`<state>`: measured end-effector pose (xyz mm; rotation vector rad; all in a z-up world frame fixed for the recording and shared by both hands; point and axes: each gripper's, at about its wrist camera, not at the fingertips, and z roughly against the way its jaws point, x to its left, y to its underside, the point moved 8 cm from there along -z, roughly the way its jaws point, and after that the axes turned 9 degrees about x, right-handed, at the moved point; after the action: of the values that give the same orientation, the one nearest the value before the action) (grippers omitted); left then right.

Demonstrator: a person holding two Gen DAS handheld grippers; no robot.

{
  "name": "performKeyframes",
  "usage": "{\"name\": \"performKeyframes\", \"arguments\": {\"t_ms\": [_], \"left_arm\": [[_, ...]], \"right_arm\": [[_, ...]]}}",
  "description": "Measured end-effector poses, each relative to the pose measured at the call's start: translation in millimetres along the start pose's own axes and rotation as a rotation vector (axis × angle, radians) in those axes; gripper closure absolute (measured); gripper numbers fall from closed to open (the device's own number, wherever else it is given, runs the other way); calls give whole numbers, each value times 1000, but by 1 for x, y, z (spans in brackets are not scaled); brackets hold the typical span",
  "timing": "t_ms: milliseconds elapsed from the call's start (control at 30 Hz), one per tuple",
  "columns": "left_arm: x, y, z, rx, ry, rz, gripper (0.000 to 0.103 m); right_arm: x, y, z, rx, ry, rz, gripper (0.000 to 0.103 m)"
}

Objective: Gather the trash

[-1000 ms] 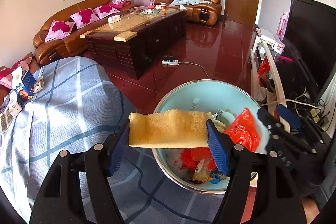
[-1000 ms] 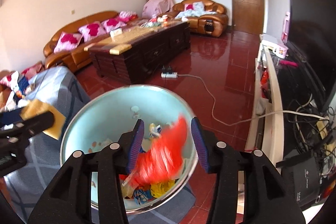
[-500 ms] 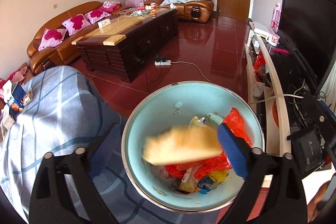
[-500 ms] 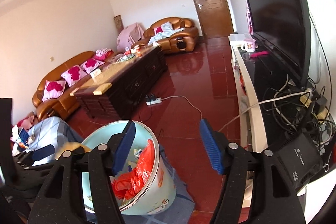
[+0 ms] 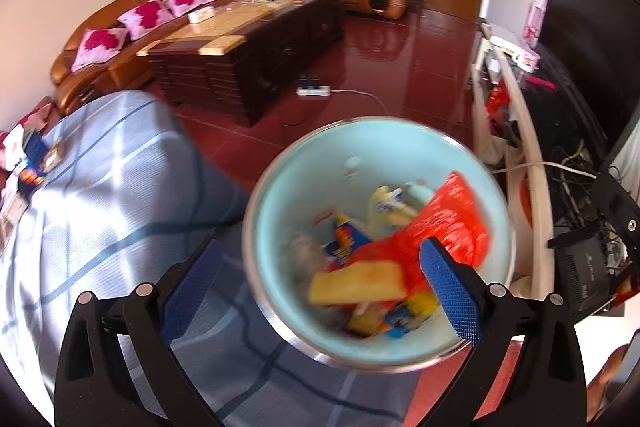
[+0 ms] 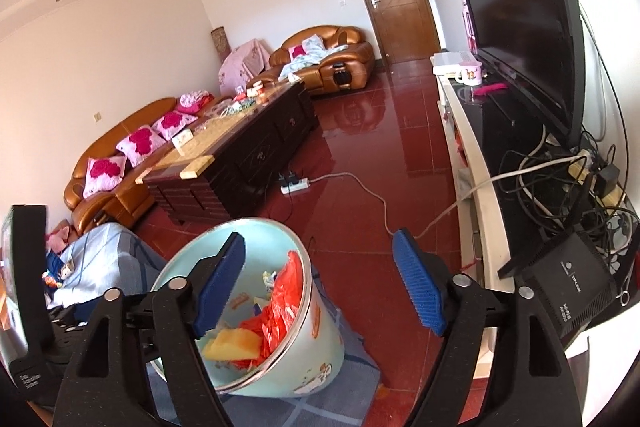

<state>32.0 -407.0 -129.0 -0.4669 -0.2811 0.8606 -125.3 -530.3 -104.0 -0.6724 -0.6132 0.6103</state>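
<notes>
Lying in the bin (image 5: 276, 187), yellow sponge (image 5: 358, 282) sits between spread left jaws.

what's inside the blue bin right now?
Inside the bin: yellow sponge on top, red plastic bag, blurred wrappers and a white carton. Whatever lies under them, and the bin floor, is covered.

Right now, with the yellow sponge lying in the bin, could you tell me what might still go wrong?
1. The trash bin appears to stand by the edge of the blue checked cloth; a knock from the open left gripper might tip it.
2. The red plastic bag rises near the rim, so later trash could slide out.
3. The white cable crosses the floor nearby, a possible snag.
</notes>
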Motion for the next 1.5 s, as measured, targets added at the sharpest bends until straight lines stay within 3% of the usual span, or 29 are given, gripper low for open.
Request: {"name": "performKeyframes", "arguments": {"t_ms": [133,433,700,933,1133,1500], "left_arm": [[25,18,10,0,-28,47,6],[70,56,46,-52,-72,118,6],[93,69,105,-210,-99,134,6],[101,73,163,-383,-137,128,6],[98,74,198,-473,-140,130,6],[92,76,205,-478,-95,128,6]], "right_arm": [[9,11,2,24,7,35,13],[40,44,25,27,18,121,12],[64,49,74,-44,3,187,11],[79,34,124,-158,-44,184,10],[87,25,152,-237,-72,191,9],[84,21,157,-253,-83,169,8]]}}
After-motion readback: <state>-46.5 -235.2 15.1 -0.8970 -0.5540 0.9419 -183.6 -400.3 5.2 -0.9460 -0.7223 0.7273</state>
